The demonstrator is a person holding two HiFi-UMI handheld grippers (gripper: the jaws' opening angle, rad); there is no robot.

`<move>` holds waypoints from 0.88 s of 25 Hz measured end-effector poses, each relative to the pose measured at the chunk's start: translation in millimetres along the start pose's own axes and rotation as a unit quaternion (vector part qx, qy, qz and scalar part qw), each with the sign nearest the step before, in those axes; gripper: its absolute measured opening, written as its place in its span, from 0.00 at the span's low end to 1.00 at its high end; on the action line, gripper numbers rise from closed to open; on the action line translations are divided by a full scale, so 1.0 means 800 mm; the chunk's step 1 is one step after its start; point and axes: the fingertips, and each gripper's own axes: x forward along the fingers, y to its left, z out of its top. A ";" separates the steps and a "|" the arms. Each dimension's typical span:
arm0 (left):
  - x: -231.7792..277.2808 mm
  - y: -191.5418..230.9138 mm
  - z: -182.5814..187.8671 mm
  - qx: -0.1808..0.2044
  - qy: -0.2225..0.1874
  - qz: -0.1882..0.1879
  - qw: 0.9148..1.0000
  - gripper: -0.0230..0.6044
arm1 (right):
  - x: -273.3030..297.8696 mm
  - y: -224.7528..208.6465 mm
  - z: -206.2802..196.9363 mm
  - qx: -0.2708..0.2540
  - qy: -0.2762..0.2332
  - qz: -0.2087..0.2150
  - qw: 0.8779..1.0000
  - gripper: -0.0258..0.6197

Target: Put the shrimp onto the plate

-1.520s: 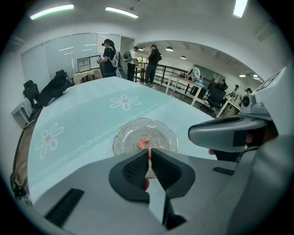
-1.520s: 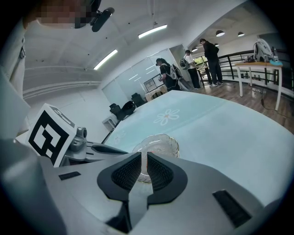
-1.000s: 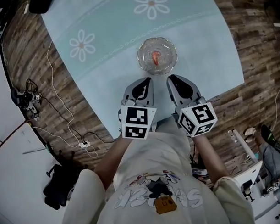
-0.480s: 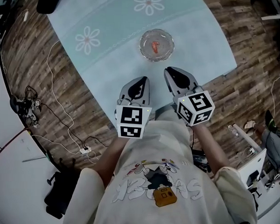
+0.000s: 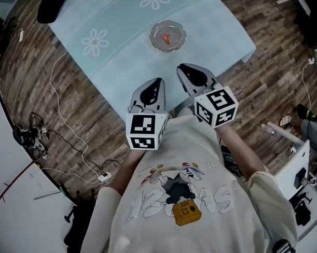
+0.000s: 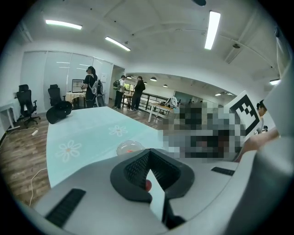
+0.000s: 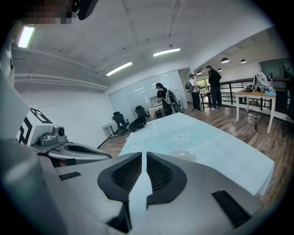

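Observation:
A small orange shrimp (image 5: 167, 37) lies in the clear glass plate (image 5: 175, 29) on the pale blue tablecloth (image 5: 120, 23). In the head view both grippers hover near the table's front edge, well short of the plate. My left gripper (image 5: 158, 83) is shut and holds nothing. My right gripper (image 5: 183, 69) is also shut and empty, its pads only a thin slit apart. From the left gripper view, the plate (image 6: 124, 148) with the shrimp (image 6: 131, 147) shows just beyond the gripper (image 6: 148, 153). In the right gripper view the plate (image 7: 182, 156) lies past the gripper (image 7: 146, 158).
A black object (image 5: 51, 5) rests at the table's far left corner. Cables (image 5: 70, 120) and a power strip (image 5: 102, 176) trail over the wooden floor on the left. Several people (image 6: 92, 89) stand far behind the table, beside office chairs (image 6: 23, 103).
Both grippers have drawn back from the plate toward the person's body. The plate with the shrimp now lies farther off in the head view. Neither gripper's jaws have changed.

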 end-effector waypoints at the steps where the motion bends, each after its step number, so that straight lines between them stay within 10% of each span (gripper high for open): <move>1: -0.006 -0.002 0.000 0.000 -0.006 -0.003 1.000 0.05 | -0.005 0.006 0.000 0.005 -0.004 0.000 1.000 0.12; 22: -0.091 -0.067 -0.023 0.037 -0.033 -0.055 0.997 0.05 | -0.108 0.067 -0.031 0.010 -0.020 -0.016 1.000 0.11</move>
